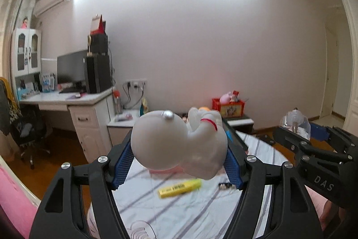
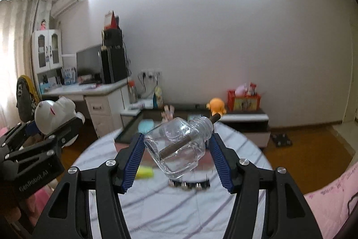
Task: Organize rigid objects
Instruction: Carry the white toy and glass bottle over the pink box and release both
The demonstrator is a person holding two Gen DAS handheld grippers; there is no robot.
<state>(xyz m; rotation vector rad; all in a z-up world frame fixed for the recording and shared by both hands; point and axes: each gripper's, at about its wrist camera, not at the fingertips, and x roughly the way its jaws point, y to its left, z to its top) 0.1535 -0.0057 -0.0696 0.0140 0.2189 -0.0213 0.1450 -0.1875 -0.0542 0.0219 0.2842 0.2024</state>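
My left gripper [image 1: 179, 149] is shut on a white figurine [image 1: 179, 145] with a red band, held up in the air above the striped cloth. In the right wrist view the same white figurine [image 2: 56, 113] shows at the left, between the other gripper's fingers. My right gripper [image 2: 176, 149] is shut on a clear glass bottle [image 2: 179, 147] lying tilted, with a brown stick through its neck. From the left wrist view that glass bottle [image 1: 295, 124] appears at the right. On the cloth below lie a yellow marker [image 1: 180, 188] and a dark clip-like piece [image 2: 190, 185].
The round table with the striped cloth [image 2: 179, 212] lies beneath both grippers. Behind it stand a low dark glass table [image 2: 156, 122], a red crate with toys [image 2: 243, 100], an orange plush [image 2: 216, 105] and a white desk with a monitor [image 1: 73, 91]. Pink bedding [image 2: 331, 201] lies at the right.
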